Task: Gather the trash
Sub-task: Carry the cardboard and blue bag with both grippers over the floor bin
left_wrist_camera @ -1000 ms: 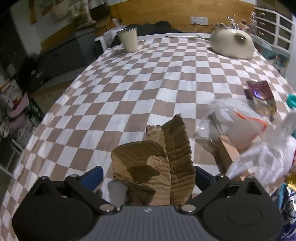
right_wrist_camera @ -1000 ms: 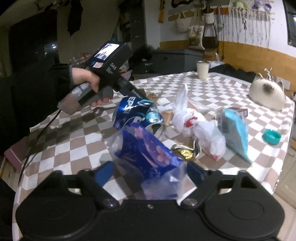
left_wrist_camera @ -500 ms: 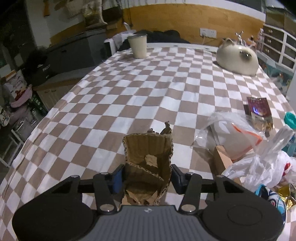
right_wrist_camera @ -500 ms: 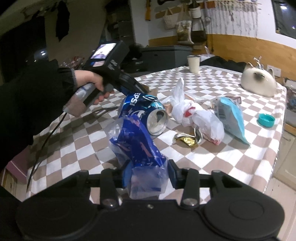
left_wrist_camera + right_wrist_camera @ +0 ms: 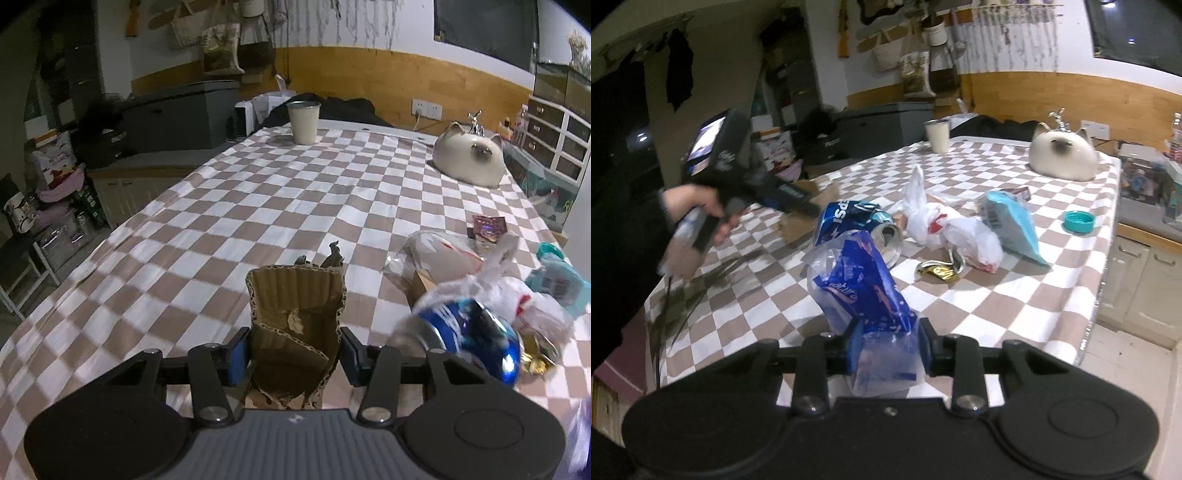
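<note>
A torn piece of brown corrugated cardboard (image 5: 295,314) stands upright between the pads of my left gripper (image 5: 293,350), which is shut on it above the checkered table (image 5: 258,206). My right gripper (image 5: 888,343) is closing its jaws on a crumpled blue plastic wrapper (image 5: 860,288), and the pads press its lower end. Past the wrapper lie a dented blue Pepsi can (image 5: 853,221), a knotted white plastic bag (image 5: 953,232), a teal packet (image 5: 1012,221) and a scrap of gold foil (image 5: 938,271). A person's hand (image 5: 701,203) holds the left gripper at the left of the right wrist view.
A cat-shaped ceramic piece (image 5: 467,158) and a pale cup (image 5: 303,122) stand at the far end of the table. A teal lid (image 5: 1079,221) lies near the right edge, a small dark wrapper (image 5: 487,225) beside the trash. Cabinets and boxes ring the table.
Both grippers have gone from wide open to shut, the left on the cardboard, the right on the blue wrapper. Both have lifted and pulled back with their loads.
</note>
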A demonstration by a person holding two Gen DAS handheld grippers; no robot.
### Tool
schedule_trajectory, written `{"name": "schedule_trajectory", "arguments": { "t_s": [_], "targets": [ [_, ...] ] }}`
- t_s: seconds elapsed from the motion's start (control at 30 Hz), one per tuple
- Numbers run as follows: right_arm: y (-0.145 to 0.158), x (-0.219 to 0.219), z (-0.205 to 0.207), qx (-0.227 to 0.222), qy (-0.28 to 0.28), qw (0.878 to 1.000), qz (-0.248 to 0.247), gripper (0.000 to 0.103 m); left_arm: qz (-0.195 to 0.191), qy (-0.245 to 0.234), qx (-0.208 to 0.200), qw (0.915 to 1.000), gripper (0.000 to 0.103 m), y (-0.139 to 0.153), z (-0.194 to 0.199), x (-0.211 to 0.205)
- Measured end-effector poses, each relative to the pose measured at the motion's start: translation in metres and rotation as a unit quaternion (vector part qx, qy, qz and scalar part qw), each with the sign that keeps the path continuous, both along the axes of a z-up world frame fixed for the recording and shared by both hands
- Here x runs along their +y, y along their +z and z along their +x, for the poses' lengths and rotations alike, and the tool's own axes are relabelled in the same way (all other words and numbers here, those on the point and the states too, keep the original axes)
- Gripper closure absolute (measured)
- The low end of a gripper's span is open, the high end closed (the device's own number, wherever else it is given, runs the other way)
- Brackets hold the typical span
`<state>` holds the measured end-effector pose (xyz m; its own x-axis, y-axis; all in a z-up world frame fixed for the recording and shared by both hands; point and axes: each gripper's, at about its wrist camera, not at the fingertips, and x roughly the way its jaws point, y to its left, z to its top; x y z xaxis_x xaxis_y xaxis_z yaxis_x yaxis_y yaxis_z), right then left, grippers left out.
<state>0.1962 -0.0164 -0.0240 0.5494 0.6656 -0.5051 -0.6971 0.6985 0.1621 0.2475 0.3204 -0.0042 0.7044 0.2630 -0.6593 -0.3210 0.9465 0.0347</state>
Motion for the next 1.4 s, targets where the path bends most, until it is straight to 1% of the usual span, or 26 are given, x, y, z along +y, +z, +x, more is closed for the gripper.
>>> {"name": "schedule_trajectory", "arguments": {
  "t_s": [0.17,0.2,0.27,0.33,0.37,0.43,0.5,0.6,0.67,0.73,0.77,0.87,0.97,1.2,1.4],
  "targets": [
    [0.004,-0.007,-0.011,-0.005,-0.018,1.000,0.001,0.078,-0.010,-0.009,-0.020,0.9997,0.052,0.004,-0.039,-0.013],
    [0.004,-0.007,-0.014,-0.004,-0.019,1.000,-0.001,0.080,-0.012,-0.013,-0.024,0.9995,0.052,0.004,-0.047,-0.017],
    [0.003,-0.006,-0.021,0.000,-0.011,1.000,-0.009,0.080,-0.019,-0.023,-0.031,0.9991,0.052,0.003,-0.062,-0.026],
    [0.000,-0.005,-0.026,0.005,-0.002,1.000,-0.015,0.068,-0.028,-0.032,-0.036,0.9984,0.052,0.001,-0.074,-0.033],
    [-0.001,-0.003,-0.028,0.003,0.000,1.000,-0.020,0.060,-0.033,-0.035,-0.039,0.9981,0.052,0.000,-0.080,-0.038],
    [-0.005,0.003,-0.030,-0.002,0.005,1.000,-0.030,0.056,-0.041,-0.043,-0.044,0.9972,0.052,-0.002,-0.091,-0.045],
    [-0.008,0.009,-0.026,0.001,0.016,0.999,-0.034,0.041,-0.051,-0.053,-0.047,0.9962,0.052,-0.004,-0.101,-0.053],
    [-0.013,0.020,-0.023,-0.009,0.028,0.998,-0.055,0.040,-0.057,-0.062,-0.048,0.9953,0.052,-0.008,-0.114,-0.063],
    [-0.016,0.025,-0.020,-0.008,0.037,0.997,-0.065,0.040,-0.062,-0.066,-0.048,0.9947,0.052,-0.011,-0.120,-0.067],
    [-0.018,0.028,-0.017,-0.006,0.038,0.997,-0.072,0.045,-0.069,-0.066,-0.049,0.9942,0.052,-0.014,-0.126,-0.070],
    [-0.020,0.028,-0.016,-0.005,0.037,0.997,-0.074,0.059,-0.070,-0.065,-0.049,0.9942,0.052,-0.016,-0.129,-0.072],
    [-0.023,0.025,-0.015,0.005,0.035,0.997,-0.064,0.068,-0.070,-0.059,-0.052,0.9945,0.052,-0.017,-0.136,-0.075],
    [-0.021,0.021,-0.020,-0.004,0.018,0.998,-0.062,0.075,-0.068,-0.050,-0.061,0.9945,0.052,-0.015,-0.141,-0.077],
    [0.005,-0.001,-0.028,-0.031,-0.058,0.997,-0.027,0.078,-0.057,-0.050,-0.092,0.9929,0.052,-0.001,-0.155,-0.095],
    [0.022,-0.028,-0.040,-0.048,-0.100,0.994,-0.007,0.078,-0.044,-0.068,-0.112,0.9904,0.052,0.009,-0.162,-0.122]
  ]
}}
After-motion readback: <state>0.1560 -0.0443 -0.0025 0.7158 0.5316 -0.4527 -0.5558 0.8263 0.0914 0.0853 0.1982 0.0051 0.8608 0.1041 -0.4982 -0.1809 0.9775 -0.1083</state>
